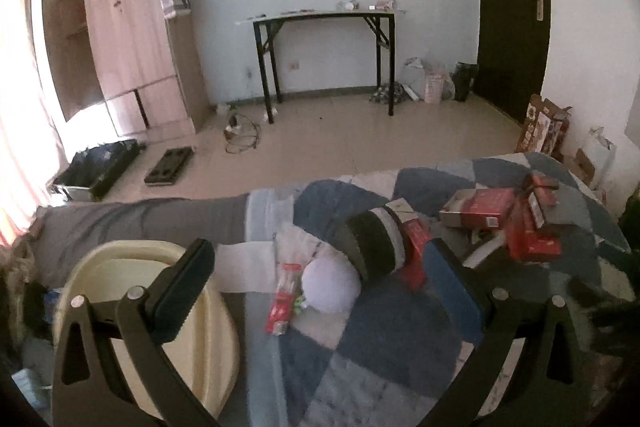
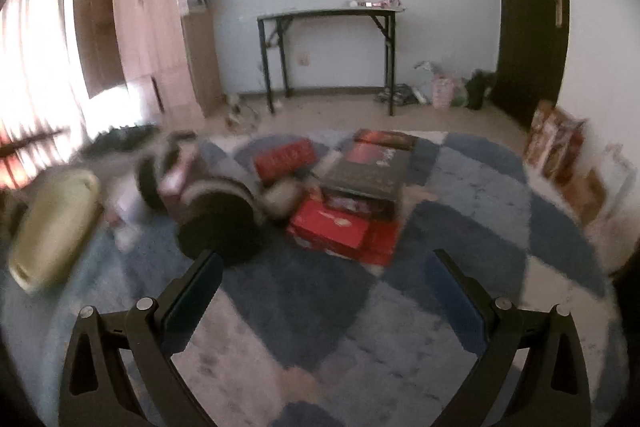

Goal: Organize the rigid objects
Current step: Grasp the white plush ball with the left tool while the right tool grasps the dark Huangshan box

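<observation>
Red boxes (image 2: pixel 340 227), about three at frame centre, long axes running lower left to upper right; left gripper (image 1: pixel 320 287) and right gripper (image 2: pixel 324 287) both spread wide, empty

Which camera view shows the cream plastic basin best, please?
The left wrist view: the cream plastic basin is close and sharp there, partly behind a tong finger. The right wrist view shows it blurred at the left edge.
</observation>
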{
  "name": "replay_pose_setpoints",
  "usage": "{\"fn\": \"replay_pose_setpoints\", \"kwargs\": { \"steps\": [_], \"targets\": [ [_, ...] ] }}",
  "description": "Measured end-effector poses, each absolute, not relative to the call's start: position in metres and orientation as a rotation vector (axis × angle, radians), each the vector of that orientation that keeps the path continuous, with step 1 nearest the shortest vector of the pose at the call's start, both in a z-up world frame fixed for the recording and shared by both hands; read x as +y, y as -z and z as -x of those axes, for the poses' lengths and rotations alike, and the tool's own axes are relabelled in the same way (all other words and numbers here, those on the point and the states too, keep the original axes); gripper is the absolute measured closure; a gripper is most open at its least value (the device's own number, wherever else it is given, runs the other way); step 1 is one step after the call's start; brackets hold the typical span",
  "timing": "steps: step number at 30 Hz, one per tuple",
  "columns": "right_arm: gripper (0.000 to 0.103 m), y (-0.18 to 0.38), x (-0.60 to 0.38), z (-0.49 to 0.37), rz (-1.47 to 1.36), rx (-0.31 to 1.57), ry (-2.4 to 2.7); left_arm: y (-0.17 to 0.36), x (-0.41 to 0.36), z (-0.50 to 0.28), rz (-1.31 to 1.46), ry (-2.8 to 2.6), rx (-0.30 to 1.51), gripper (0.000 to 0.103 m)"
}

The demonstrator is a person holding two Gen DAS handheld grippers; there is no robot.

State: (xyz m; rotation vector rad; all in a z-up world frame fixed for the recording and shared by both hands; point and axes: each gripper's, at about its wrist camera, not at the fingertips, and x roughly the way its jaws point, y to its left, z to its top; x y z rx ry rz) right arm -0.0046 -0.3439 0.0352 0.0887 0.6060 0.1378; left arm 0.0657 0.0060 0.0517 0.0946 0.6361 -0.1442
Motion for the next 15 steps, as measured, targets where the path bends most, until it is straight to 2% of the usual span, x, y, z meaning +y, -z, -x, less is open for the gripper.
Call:
{"fn": "replay_pose_setpoints", "kwargs": {
  "steps": [3, 9, 13, 15],
  "targets": [
    [0.0, -0.054, -0.353, 0.009, -0.14, 0.529, -0.131, -0.042, 0.01, -0.079, 0.022, 0.199, 0.713, 0.0],
    [0.0, -0.101, -0.371, -0.032, -0.269, 0.472, -0.056, -0.049, 0.018, -0.081, 0.19, 0.098, 0.668, 0.0],
    [0.0, -0.082, -0.378, -0.054, -0.237, 0.507, 0.063, -0.034, 0.016, -0.093, 0.228, 0.033, 0.66, 0.0],
    [0.0, -0.063, -0.381, -0.068, -0.186, 0.592, 0.076, -0.021, 0.012, -0.1, 0.232, 0.062, 0.69, 0.0]
  ]
}}
